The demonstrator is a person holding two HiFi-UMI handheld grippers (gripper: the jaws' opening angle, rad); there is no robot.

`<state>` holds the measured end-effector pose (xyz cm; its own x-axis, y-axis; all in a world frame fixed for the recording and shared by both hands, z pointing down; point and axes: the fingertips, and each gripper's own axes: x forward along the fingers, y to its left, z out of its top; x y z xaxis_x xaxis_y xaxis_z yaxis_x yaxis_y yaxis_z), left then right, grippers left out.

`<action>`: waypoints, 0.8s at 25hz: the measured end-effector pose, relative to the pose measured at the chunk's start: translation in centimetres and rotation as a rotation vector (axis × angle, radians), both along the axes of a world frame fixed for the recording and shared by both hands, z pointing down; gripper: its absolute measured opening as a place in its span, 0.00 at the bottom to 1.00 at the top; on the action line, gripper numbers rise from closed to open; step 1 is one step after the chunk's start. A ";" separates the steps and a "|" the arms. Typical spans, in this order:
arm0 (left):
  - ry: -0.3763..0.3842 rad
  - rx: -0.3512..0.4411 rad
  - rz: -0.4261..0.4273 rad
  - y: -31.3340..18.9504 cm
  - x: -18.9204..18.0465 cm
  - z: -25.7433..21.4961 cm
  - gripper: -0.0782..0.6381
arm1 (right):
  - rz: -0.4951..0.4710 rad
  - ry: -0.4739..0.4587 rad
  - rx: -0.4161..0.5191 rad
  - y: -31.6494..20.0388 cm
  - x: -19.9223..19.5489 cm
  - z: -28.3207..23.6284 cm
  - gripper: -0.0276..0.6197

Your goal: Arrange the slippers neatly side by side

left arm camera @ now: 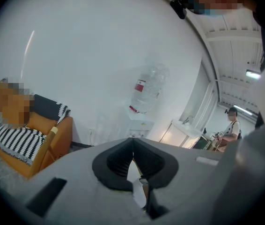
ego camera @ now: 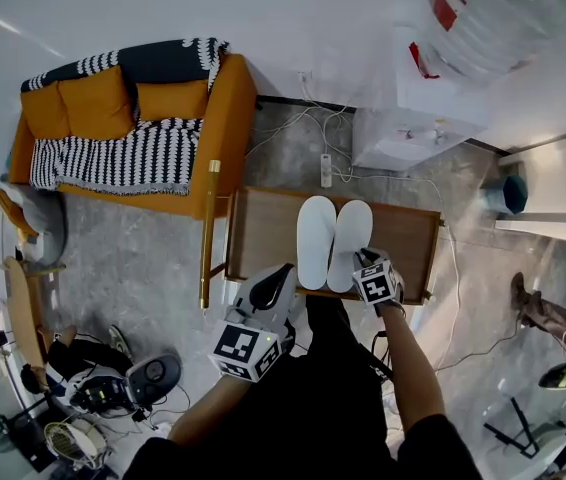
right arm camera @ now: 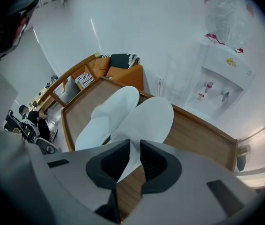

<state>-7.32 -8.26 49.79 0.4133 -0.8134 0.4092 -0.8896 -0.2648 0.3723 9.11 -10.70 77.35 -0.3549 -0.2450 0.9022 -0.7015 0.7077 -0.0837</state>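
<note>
Head view: two white slippers lie on the wooden surface (ego camera: 263,230), toes pointing away from the person. The one on the view's left (ego camera: 315,240) and the one on its right (ego camera: 351,236) are parallel and touching along their inner edges, with toes and heels close to level. The left gripper (ego camera: 281,276) hangs at the near edge of the surface, just beside the left-hand slipper's heel but apart from it. The right gripper (ego camera: 363,260) points steeply down at the heel of the right-hand slipper.

Left gripper view: the jaws are pressed together with nothing between them, aimed over the surface toward the wall and a water dispenser (left arm camera: 144,97).

Right gripper view: the jaws stand a narrow slit apart with the thin heel edge of the right-hand slipper between them, and the pads seem to rest on it.

The pair already looks neatly arranged. What is left, I judge, is to let go of the heel and draw both grippers away.
</note>
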 end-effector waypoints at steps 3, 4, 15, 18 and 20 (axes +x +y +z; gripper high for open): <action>-0.001 0.003 0.003 0.2 0.0 0.1 0.13 | 0.015 0.003 -0.006 0.1 0.2 0.0 0.22; -0.001 0.004 0.003 0.3 0.0 0.0 0.13 | 0.023 -0.001 -0.005 0.2 0.2 -0.1 0.23; 0.000 0.050 0.025 1.6 -0.4 -1.6 0.13 | 0.221 -0.086 0.055 0.5 0.8 -5.7 0.18; 0.003 0.064 0.036 2.1 -0.6 -2.2 0.13 | 0.285 -0.157 0.101 0.4 0.4 -9.1 0.13; 0.003 0.078 0.047 2.4 -0.6 -2.7 0.13 | 0.333 -0.222 0.136 0.3 0.1 -11.7 0.10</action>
